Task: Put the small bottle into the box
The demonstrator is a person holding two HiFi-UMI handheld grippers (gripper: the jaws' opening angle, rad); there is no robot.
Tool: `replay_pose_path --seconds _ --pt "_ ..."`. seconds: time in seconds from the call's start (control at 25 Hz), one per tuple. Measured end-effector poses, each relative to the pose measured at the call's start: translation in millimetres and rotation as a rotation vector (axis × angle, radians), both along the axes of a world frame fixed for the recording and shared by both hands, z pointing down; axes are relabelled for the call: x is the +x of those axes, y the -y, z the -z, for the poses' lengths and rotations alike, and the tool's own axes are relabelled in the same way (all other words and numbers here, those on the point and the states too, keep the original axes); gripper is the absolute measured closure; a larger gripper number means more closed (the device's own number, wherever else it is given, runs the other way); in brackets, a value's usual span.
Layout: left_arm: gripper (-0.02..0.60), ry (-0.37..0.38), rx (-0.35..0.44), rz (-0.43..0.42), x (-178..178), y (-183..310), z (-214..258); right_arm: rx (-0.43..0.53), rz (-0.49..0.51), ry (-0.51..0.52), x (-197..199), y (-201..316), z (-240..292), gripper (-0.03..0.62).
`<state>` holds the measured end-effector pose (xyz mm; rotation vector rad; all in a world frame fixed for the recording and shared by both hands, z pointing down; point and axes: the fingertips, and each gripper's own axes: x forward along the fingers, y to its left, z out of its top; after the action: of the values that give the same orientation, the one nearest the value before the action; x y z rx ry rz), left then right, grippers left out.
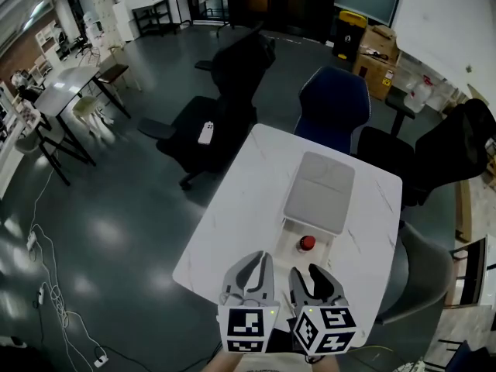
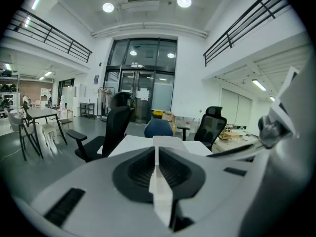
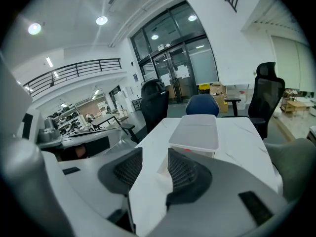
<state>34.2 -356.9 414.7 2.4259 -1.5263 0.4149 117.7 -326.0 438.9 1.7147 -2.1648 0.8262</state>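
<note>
While hovering side by side over near edge of desk (image 1: 232, 208): left claw (image 1: 256, 266) pressed together on nothing, right claw (image 1: 308, 273) parted, empty. Straight ahead of right claw, and nearer it, stands small bottle (image 1: 308, 243), red top up, at open near end of box (image 1: 319, 188). Can't tell whether already inside or just in front, with body mostly hidden.

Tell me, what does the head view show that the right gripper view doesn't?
Only the head view shows the grippers' marker cubes and the floor cables. Only the right gripper view shows the glass doors, balcony railing and ceiling lights. Both show the white table, the lidded box, the blue chair and the right gripper, jaws apart and empty.
</note>
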Motion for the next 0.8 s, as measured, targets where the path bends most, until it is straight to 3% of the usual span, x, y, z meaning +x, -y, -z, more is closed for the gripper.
replay_pose_path --seconds 0.16,0.8 --pt "0.548 -0.004 0.015 0.004 -5.2 -1.8 7.0 0.017 0.005 -0.02 -5.7 -3.1 6.7 0.446" --pt "0.548 -0.014 0.053 -0.008 -10.1 -5.6 22.6 0.04 -0.002 -0.046 -10.5 -6.7 18.9 0.447"
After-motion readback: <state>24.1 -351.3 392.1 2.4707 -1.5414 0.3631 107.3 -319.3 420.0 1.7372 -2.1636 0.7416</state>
